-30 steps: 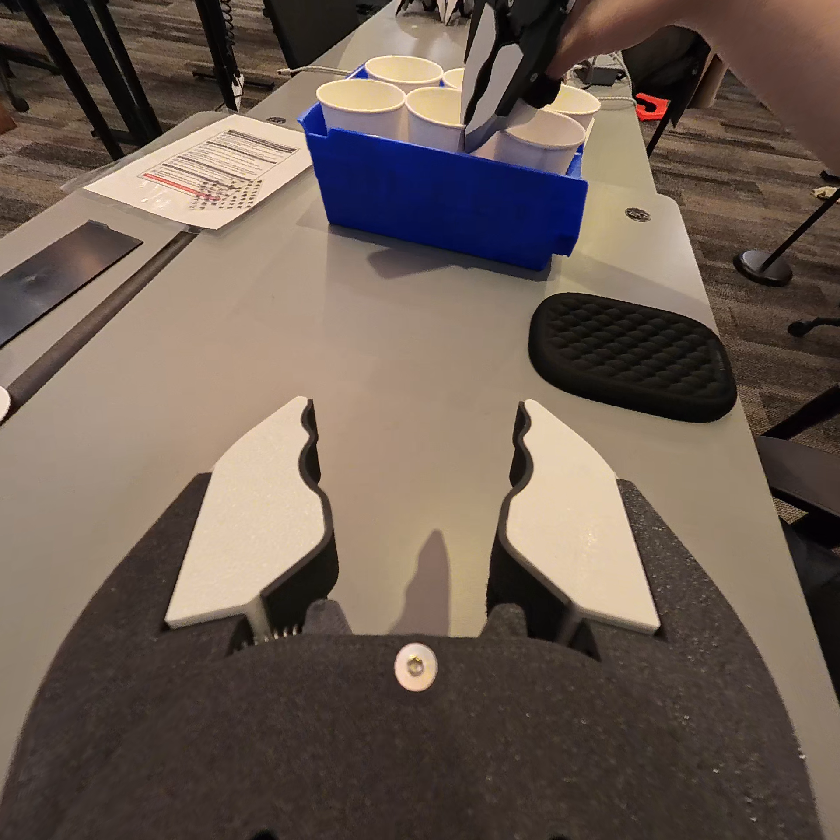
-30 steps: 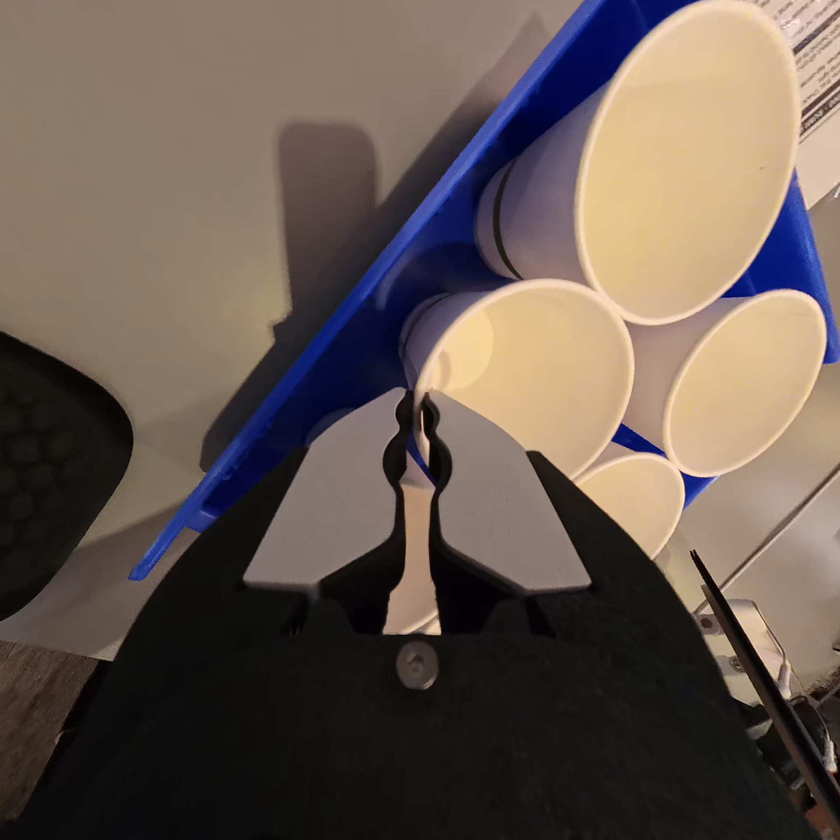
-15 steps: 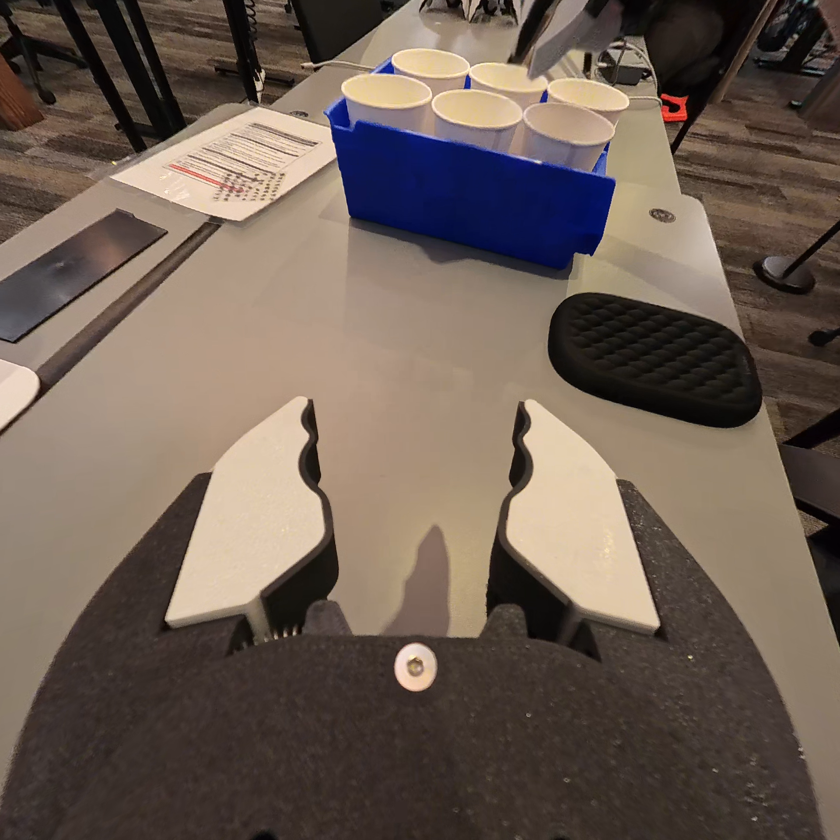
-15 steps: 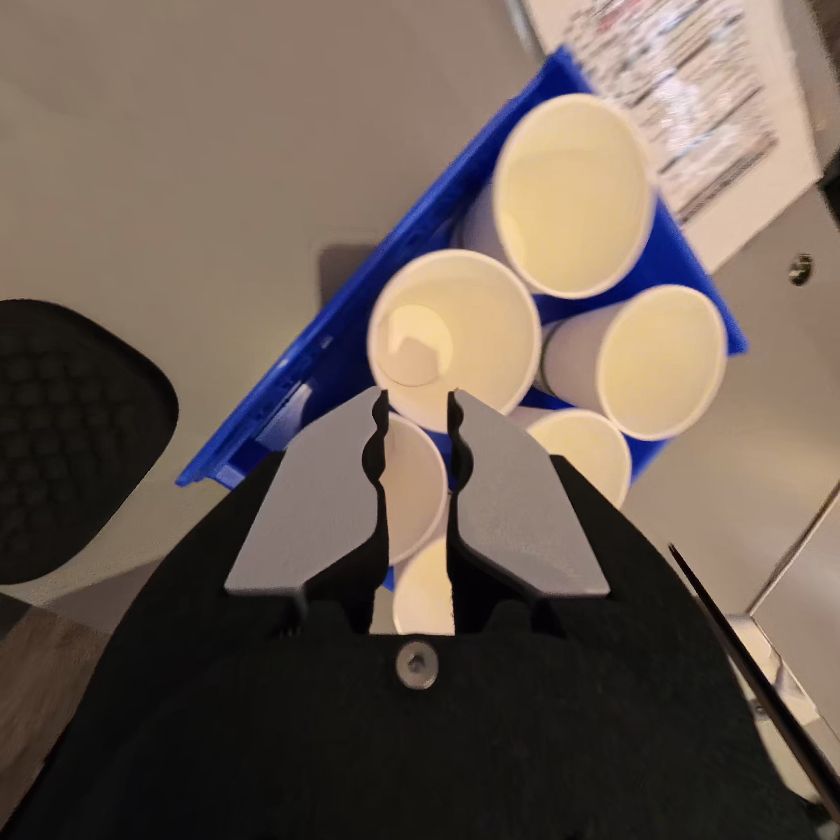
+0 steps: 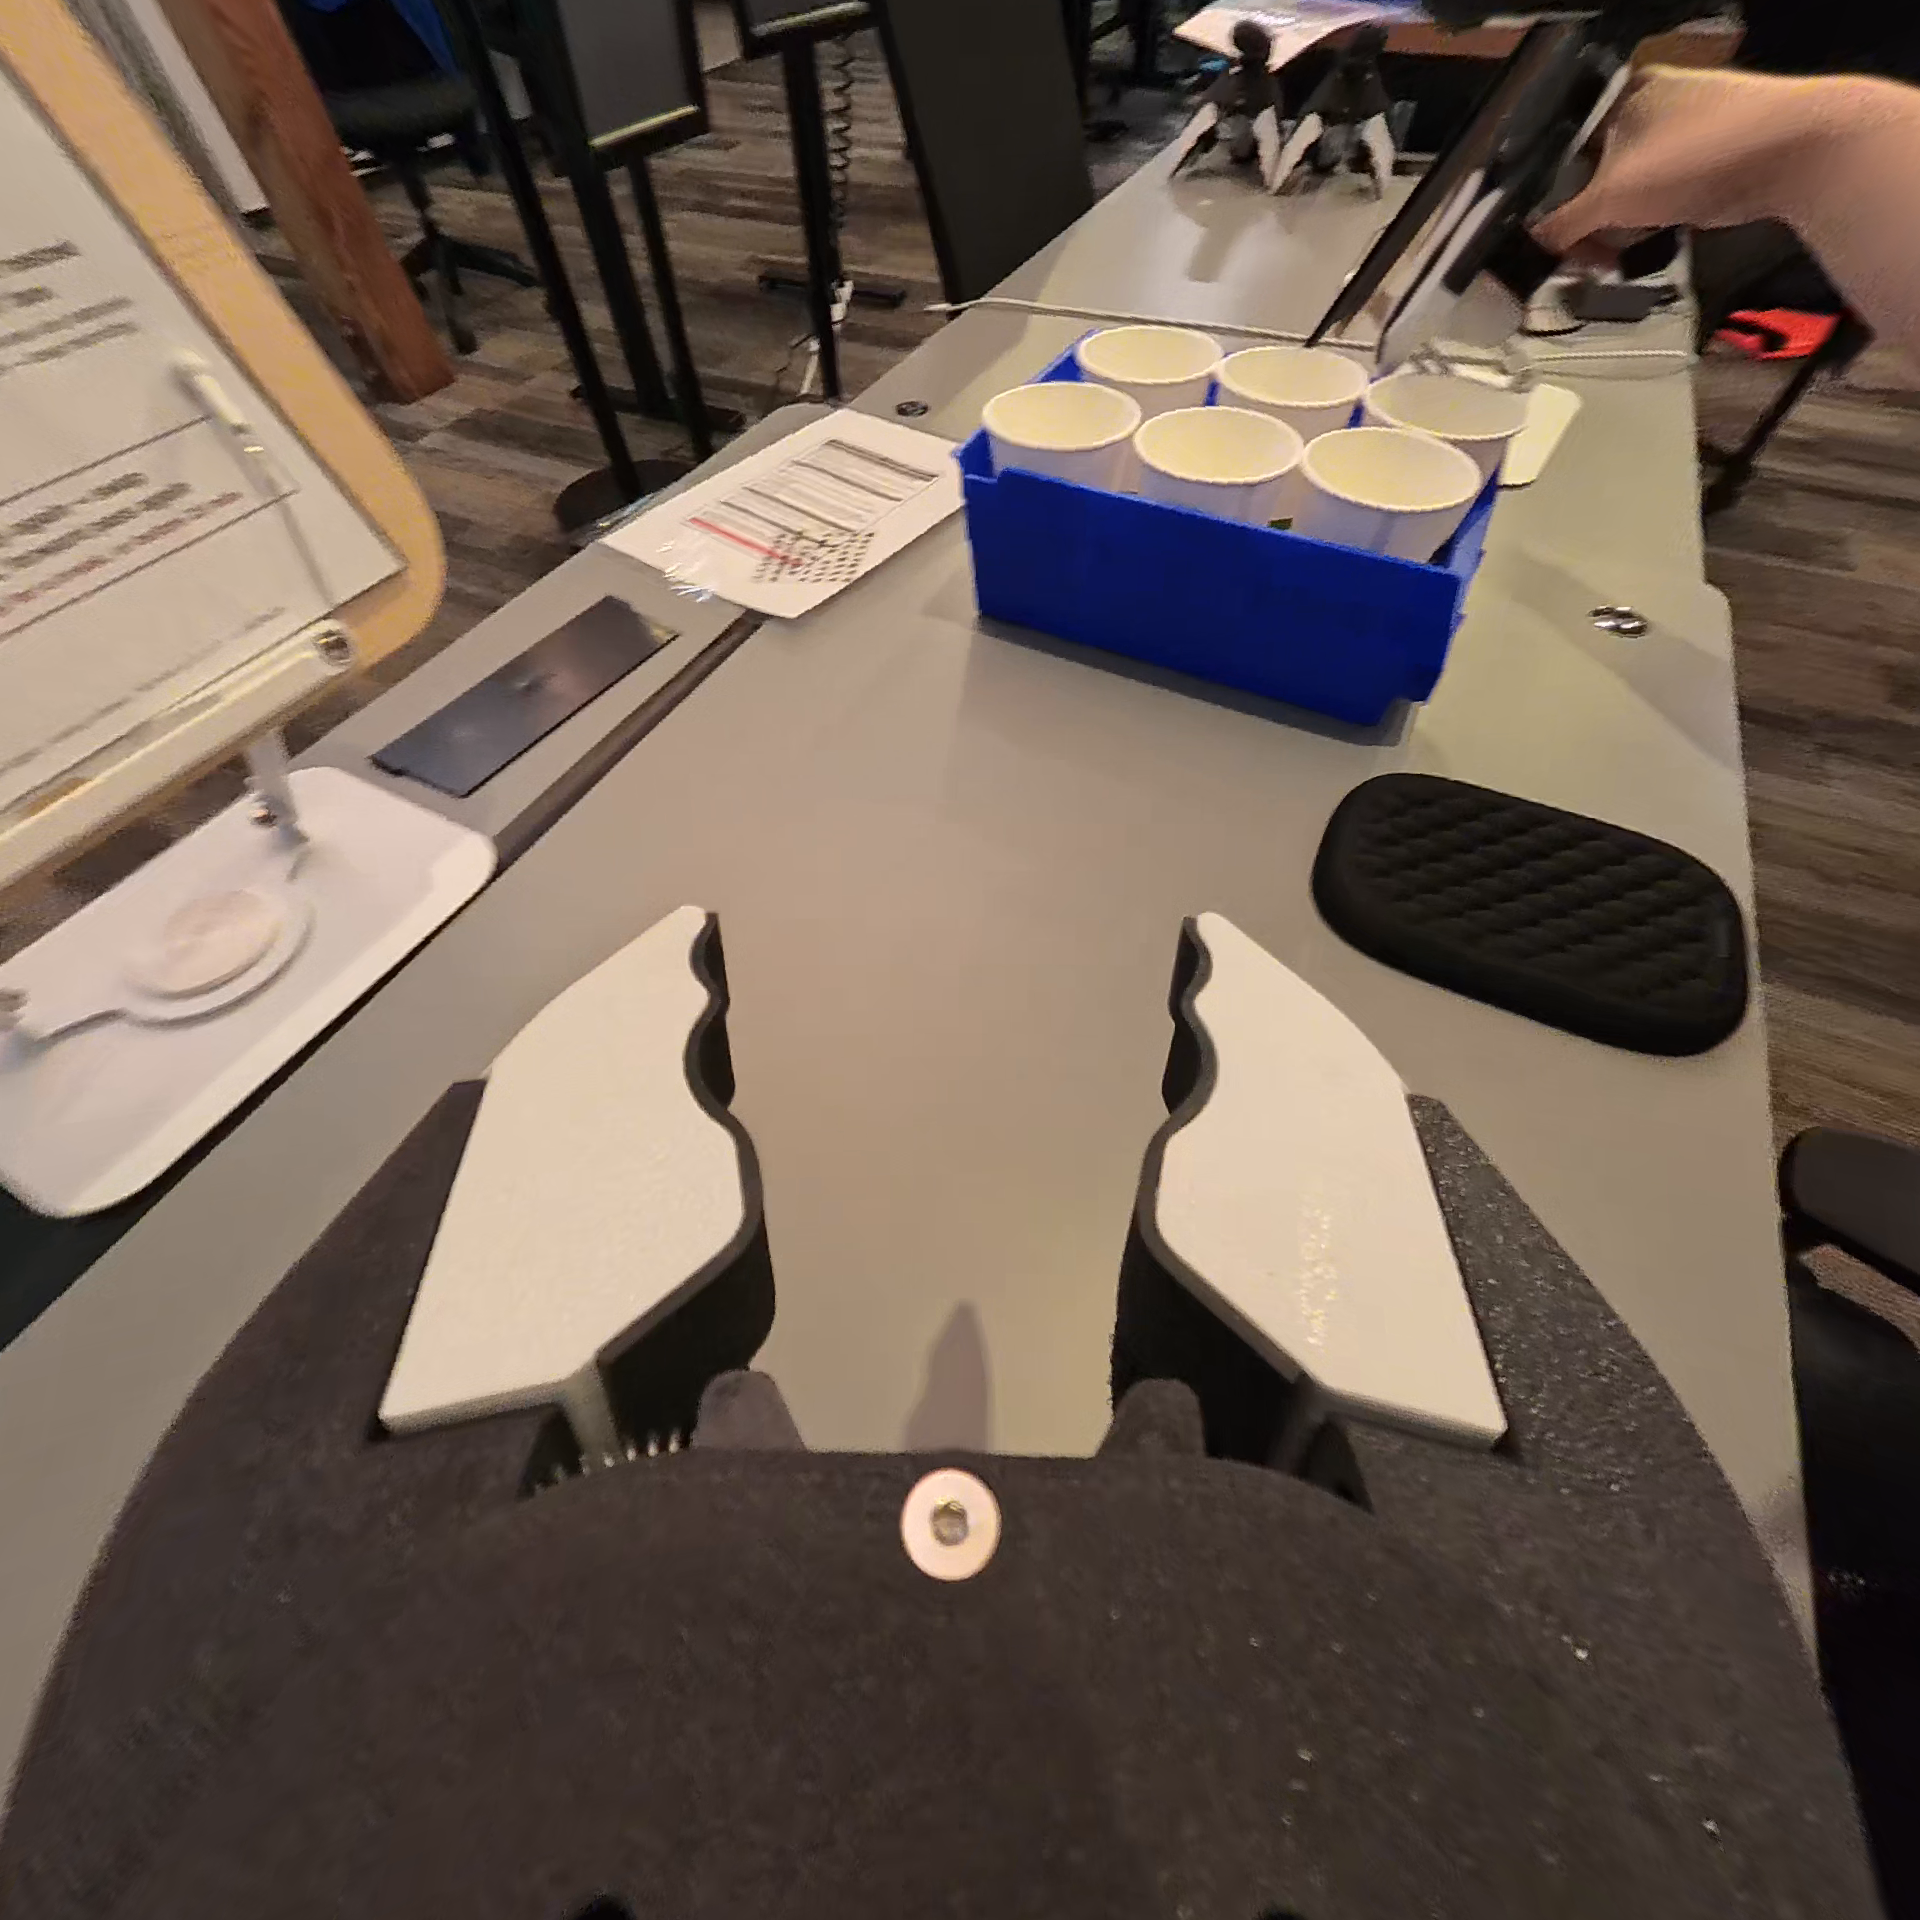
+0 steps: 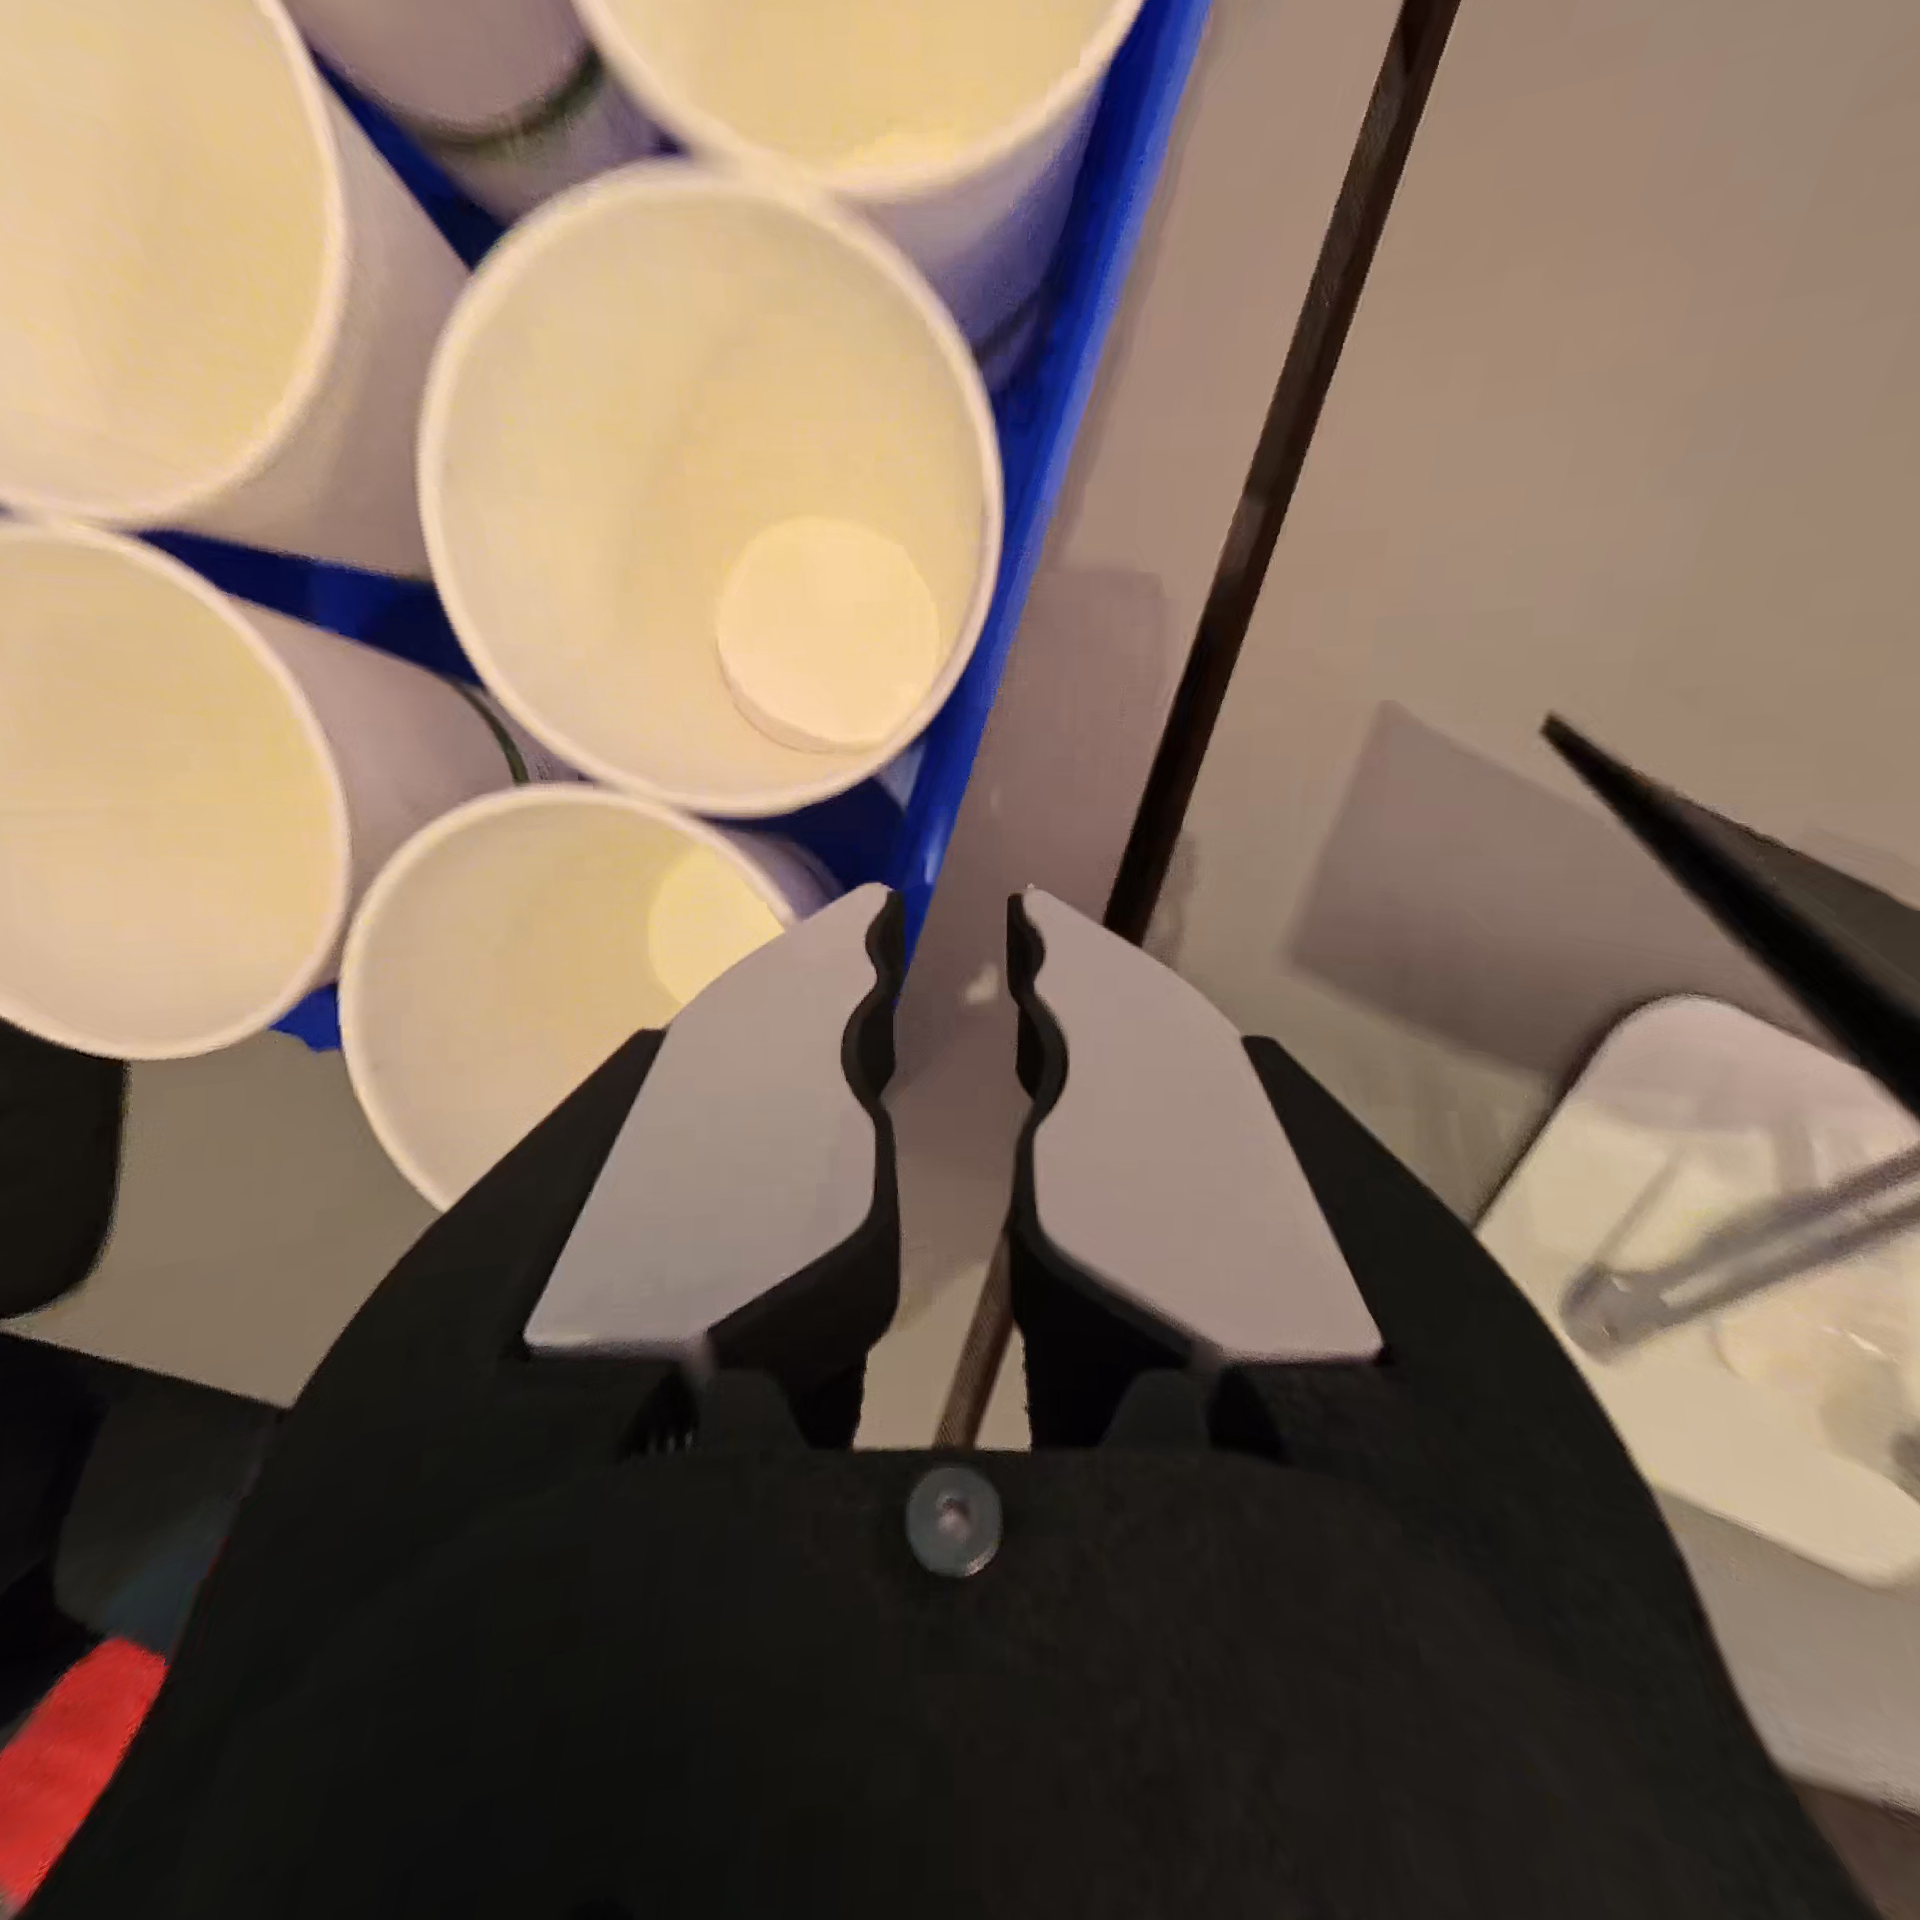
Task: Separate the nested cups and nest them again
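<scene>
Several white paper cups [image 5: 1216, 457] stand upright, packed together in a blue bin [image 5: 1205, 603] at the far middle of the grey table. My left gripper [image 5: 948, 935] is open and empty, low over the near table, well short of the bin. My right gripper [image 5: 1351, 343], held by a hand, hovers above the bin's far right corner. In the right wrist view it [image 6: 951, 904] looks down past the bin's wall [image 6: 920, 842] with its jaws a narrow gap apart and nothing between them. The cups [image 6: 707, 488] lie to its left and look empty.
A black quilted pad [image 5: 1527, 914] lies right of centre. A printed sheet [image 5: 790, 509] and a dark flat plate [image 5: 530, 696] lie left of the bin. A sign stand on a white base [image 5: 208, 956] stands at the near left. Spare grippers [image 5: 1288, 135] sit far back.
My right gripper let go of a cup's rim, rose and moved beyond the bin's edge. My left gripper drew back and swung, so the sign stand now shows at the left.
</scene>
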Tool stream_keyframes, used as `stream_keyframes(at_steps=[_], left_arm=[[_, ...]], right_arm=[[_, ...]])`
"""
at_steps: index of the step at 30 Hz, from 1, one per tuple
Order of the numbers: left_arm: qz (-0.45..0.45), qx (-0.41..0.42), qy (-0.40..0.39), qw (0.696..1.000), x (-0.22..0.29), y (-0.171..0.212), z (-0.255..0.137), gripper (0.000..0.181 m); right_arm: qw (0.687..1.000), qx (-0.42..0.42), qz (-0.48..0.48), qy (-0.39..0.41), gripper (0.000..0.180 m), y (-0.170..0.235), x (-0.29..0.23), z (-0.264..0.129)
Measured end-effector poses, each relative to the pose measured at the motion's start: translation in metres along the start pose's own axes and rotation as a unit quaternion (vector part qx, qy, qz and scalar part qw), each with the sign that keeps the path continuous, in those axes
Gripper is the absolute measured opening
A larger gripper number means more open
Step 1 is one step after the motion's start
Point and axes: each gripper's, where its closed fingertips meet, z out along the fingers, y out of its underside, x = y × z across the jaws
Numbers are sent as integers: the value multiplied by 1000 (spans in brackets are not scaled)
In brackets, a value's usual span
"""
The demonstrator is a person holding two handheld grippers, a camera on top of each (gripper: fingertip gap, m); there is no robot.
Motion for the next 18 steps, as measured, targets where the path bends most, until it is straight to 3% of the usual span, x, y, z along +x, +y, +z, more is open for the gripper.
stream_keyframes(at_steps=[4,10,12,15,18], left_arm=[[-8,-17,-58,998,-14,12,-34,81],[-48,-64,-167,983,-39,55,-98,82],[-55,-104,-251,961,-65,79,-133,81],[-74,-176,-399,897,-106,121,-201,79],[-131,-200,-472,849,-121,158,-250,75]], right_arm=[[995,39,25,-85,18,-18,-4,-1],[995,-45,16,-86,21,-4,-1,18],[993,-59,31,-97,19,-1,-5,24],[990,-91,40,-96,17,3,-8,32],[990,-113,25,-77,10,4,-9,40]])
